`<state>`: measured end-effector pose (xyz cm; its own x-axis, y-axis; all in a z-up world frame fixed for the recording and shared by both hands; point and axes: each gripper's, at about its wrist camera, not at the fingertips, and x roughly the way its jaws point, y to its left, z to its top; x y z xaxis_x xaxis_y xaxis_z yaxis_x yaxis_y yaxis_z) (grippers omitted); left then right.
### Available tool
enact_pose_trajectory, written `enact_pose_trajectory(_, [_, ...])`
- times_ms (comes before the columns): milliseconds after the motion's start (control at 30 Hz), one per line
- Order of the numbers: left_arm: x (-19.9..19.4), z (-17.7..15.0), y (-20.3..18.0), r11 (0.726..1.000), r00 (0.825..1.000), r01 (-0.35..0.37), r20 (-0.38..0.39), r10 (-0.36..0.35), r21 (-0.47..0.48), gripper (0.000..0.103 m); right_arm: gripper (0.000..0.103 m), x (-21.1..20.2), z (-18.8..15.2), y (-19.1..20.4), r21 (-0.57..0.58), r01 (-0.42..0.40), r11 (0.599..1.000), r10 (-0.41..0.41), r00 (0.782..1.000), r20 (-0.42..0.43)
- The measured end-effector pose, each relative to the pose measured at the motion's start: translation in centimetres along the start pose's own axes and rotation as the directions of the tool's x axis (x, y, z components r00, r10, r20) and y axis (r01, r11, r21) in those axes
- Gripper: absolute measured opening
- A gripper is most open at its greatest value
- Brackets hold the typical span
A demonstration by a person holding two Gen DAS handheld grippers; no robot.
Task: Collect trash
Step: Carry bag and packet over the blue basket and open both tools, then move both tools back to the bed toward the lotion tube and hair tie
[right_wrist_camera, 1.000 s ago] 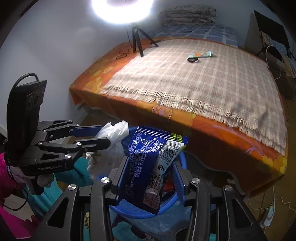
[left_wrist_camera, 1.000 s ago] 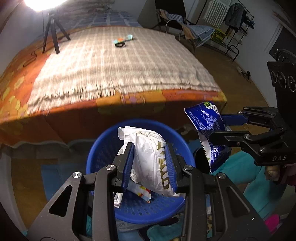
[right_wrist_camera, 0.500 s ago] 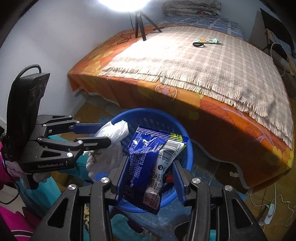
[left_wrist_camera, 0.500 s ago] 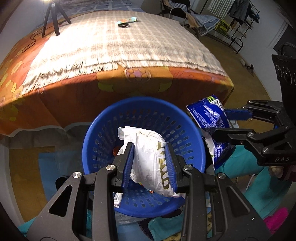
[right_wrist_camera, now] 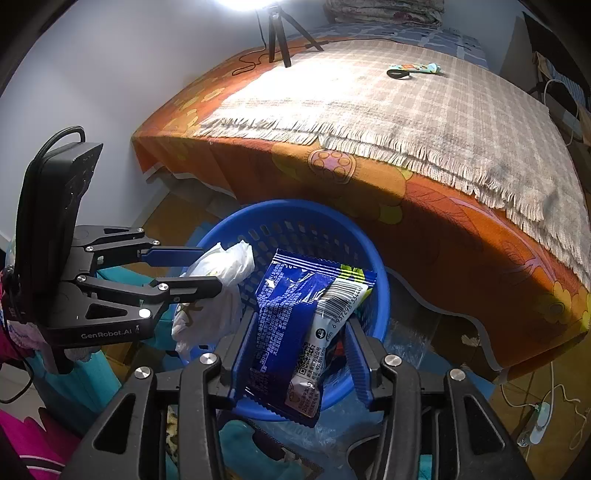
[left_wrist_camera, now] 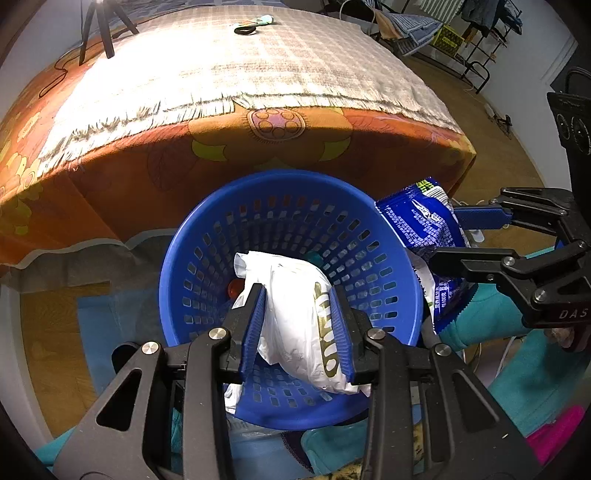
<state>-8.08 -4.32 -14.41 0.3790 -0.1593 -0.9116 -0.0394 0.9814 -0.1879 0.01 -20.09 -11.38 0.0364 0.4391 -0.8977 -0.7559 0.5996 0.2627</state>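
Note:
My left gripper (left_wrist_camera: 299, 325) is shut on a white crumpled wrapper (left_wrist_camera: 299, 314) and holds it over the blue perforated basket (left_wrist_camera: 207, 258). The same gripper (right_wrist_camera: 205, 267) and wrapper (right_wrist_camera: 218, 288) show at the left of the right wrist view. My right gripper (right_wrist_camera: 301, 343) is shut on a blue and white snack packet (right_wrist_camera: 291, 332), held above the basket's near rim (right_wrist_camera: 380, 280). It also shows at the right of the left wrist view (left_wrist_camera: 443, 240), with the packet (left_wrist_camera: 421, 229) just outside the basket's right rim. A small teal wrapper (right_wrist_camera: 417, 68) lies on the bed.
The bed with an orange flowered sheet (right_wrist_camera: 443, 206) and a fringed plaid blanket (right_wrist_camera: 369, 99) stands right behind the basket. A tripod (right_wrist_camera: 277, 33) stands on the bed. Teal cloth (left_wrist_camera: 509, 376) and wooden floor (left_wrist_camera: 48, 354) surround the basket. A white cable (right_wrist_camera: 546, 406) lies at right.
Both grippers have tilted downward and moved closer over the basket, so more of its inside shows. Both still hold their wrappers.

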Motion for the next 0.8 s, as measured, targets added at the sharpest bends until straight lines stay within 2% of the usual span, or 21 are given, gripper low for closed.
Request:
enact_pose_trajectory(200, [0.10, 0.03, 0.12, 1.000, 1.000, -0.005, -0.005, 0.005, -0.007, 0.039, 0.052, -0.06, 0.06, 0.11, -0.003, 0.000, 1.000, 0.000, 1.000, 0.008])
enact_pose_trajectory(233, [0.12, 0.05, 0.15, 1.000, 1.000, -0.008, -0.005, 0.008, -0.008, 0.043, 0.054, -0.08, 0.09, 0.09, -0.003, 0.001, 1.000, -0.001, 1.000, 0.010])
enact_pose_trajectory(333, [0.06, 0.02, 0.26, 1.000, 1.000, -0.014, -0.001, 0.014, -0.013, 0.054, 0.071, -0.35, 0.08, 0.05, 0.001, 0.008, 1.000, -0.008, 1.000, 0.020])
enact_pose_trajectory(800, [0.14, 0.01, 0.51, 0.999, 1.000, -0.030, -0.010, 0.030, -0.021, 0.056, 0.085, -0.62, 0.26, -0.05, 0.011, 0.046, 0.999, -0.046, 0.998, 0.031])
